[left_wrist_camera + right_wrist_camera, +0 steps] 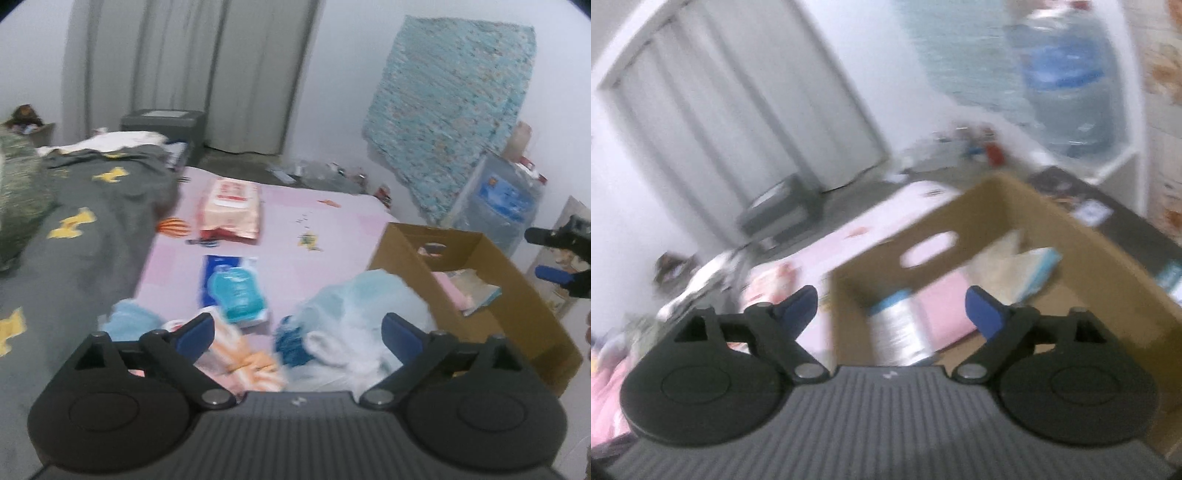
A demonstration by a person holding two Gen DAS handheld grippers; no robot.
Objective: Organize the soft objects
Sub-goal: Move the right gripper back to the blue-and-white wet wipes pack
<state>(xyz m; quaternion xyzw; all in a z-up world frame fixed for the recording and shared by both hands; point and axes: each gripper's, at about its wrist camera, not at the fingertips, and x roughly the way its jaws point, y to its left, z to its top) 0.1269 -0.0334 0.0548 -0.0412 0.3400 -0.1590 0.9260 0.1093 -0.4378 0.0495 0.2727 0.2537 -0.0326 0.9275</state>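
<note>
Pink sheeting covers the bed (325,229), where soft packs lie loose beside the cardboard box (517,295) at its edge; a few items already sit inside, so the sorting looks partly done. The left gripper (297,328) hangs spread and empty over a pale plastic bag (354,306), probably the next pick, needing a descent and a squeeze. The right gripper (890,306) is spread above the box, holding nothing. Blur hides the labels in the right wrist view.
</note>
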